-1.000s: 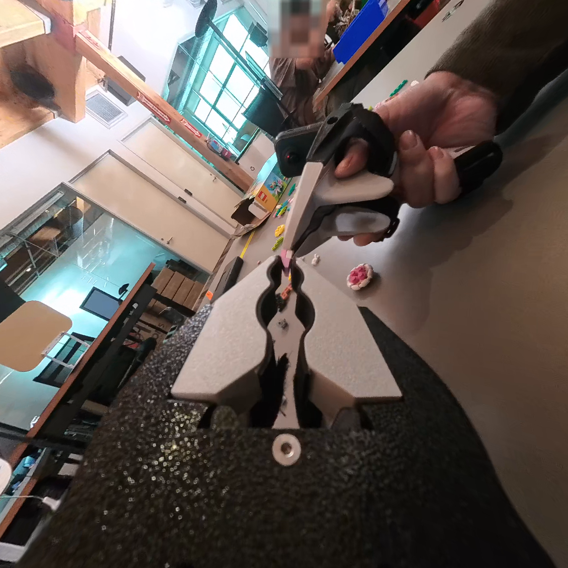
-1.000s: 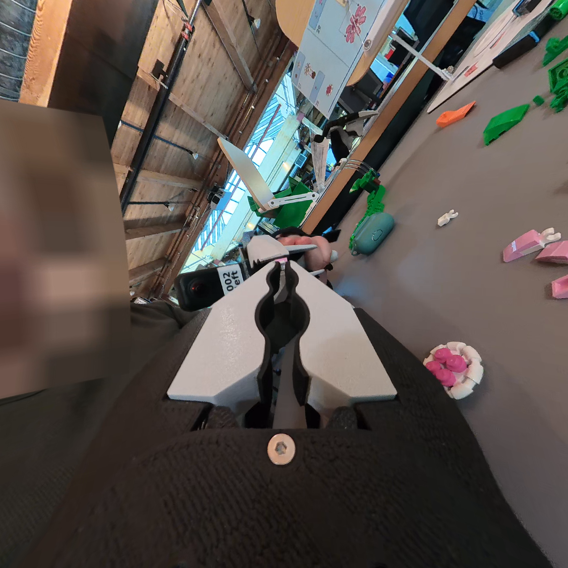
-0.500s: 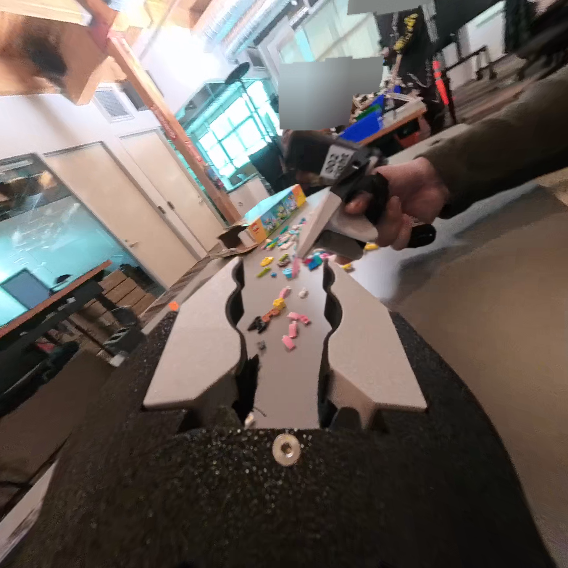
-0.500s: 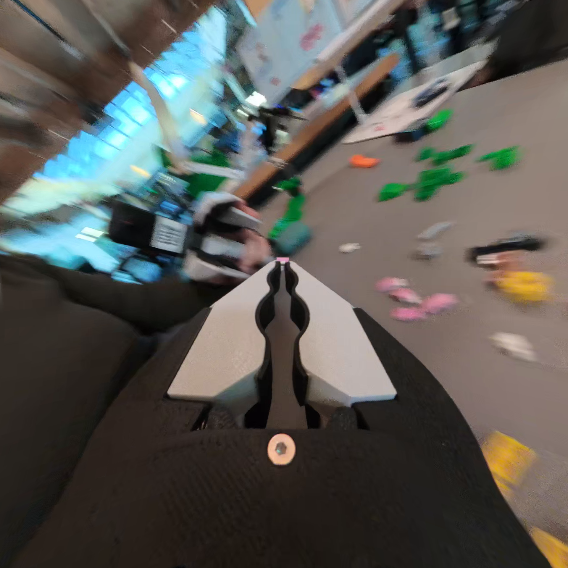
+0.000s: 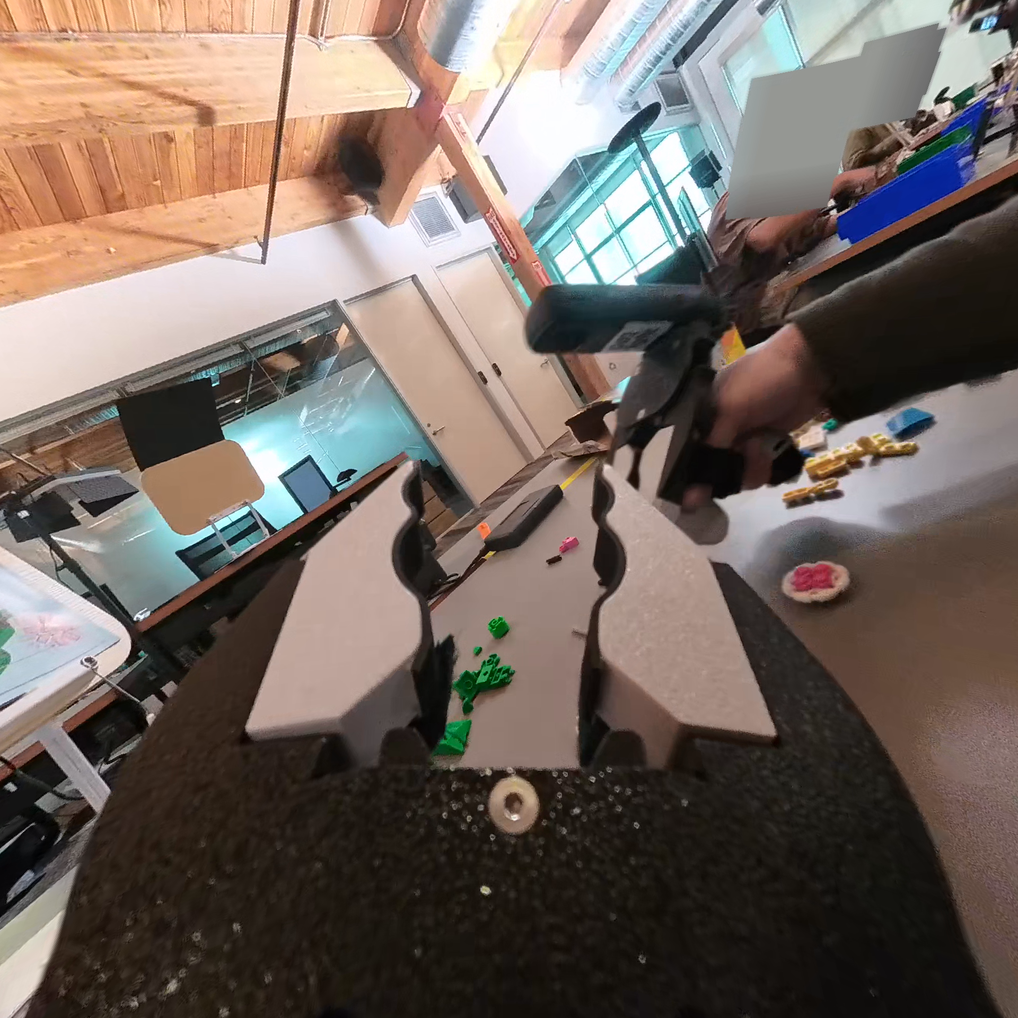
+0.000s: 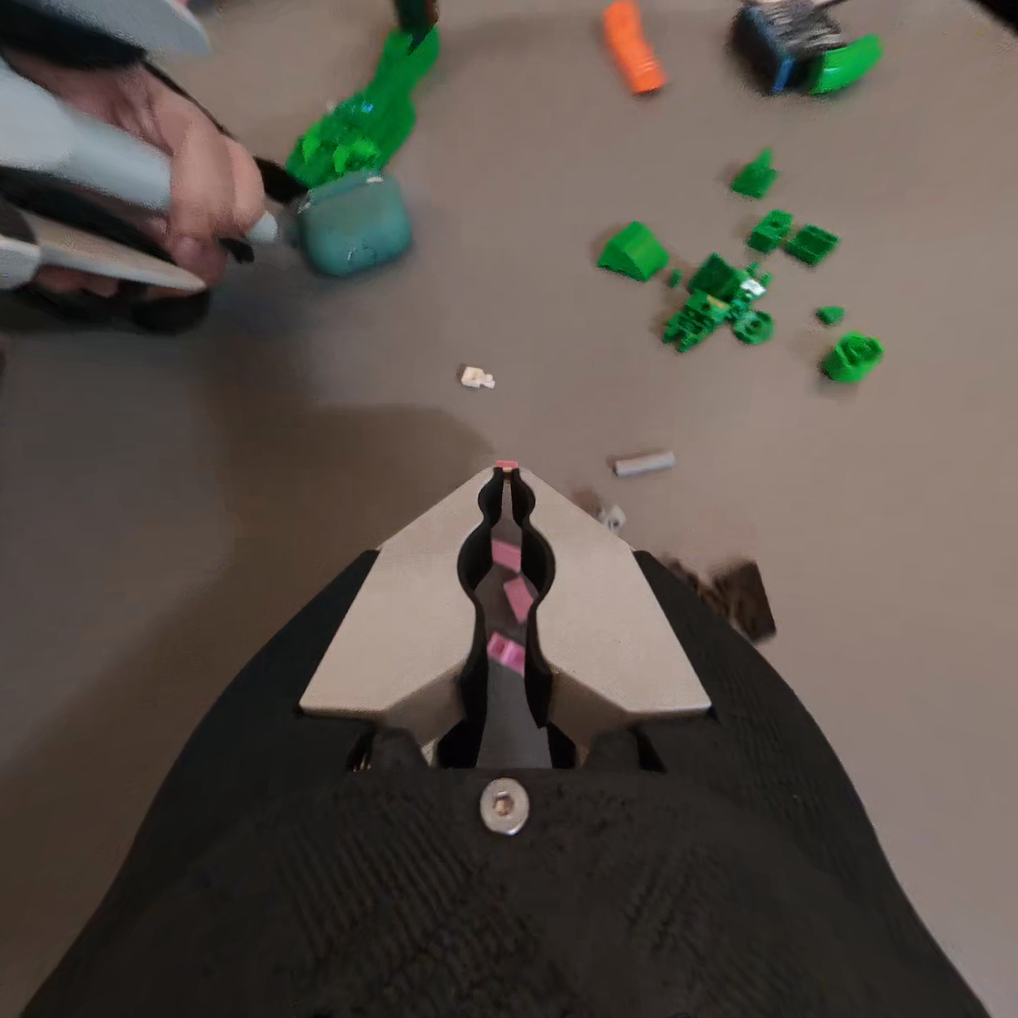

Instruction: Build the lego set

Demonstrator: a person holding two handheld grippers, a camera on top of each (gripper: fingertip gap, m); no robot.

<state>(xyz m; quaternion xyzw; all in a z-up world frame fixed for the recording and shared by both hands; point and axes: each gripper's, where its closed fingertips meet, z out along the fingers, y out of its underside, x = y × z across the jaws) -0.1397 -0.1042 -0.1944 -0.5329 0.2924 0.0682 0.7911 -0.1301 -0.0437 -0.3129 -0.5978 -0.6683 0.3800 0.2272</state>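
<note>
My left gripper (image 5: 504,476) is open wide and empty, held above the grey table (image 5: 881,716). Loose green bricks (image 5: 483,678) lie on the table between its fingers. My right gripper (image 6: 505,475) is shut on a tiny pink piece (image 6: 505,466) at its very tip and points down at the table. Pink bricks (image 6: 516,597) lie below it and show through the gap behind its tips. A round white and pink flower piece (image 5: 816,581) lies to the right in the left wrist view. A hand (image 5: 760,407) there holds the right gripper.
Green bricks (image 6: 716,297), a built green stem (image 6: 374,121), a teal case (image 6: 355,231), an orange piece (image 6: 633,49), a grey tube (image 6: 642,464), a small white piece (image 6: 476,378) and dark brown pieces (image 6: 738,600) lie around. Yellow bricks (image 5: 848,457) lie far right. Spacing between my two grippers at the tips: around 12 cm. From either gripper's tips it is about 15 cm to the teal case (image 6: 355,231).
My left gripper has opened, let go of the pink piece and swung away. My right gripper kept the piece and has tilted down toward the table.
</note>
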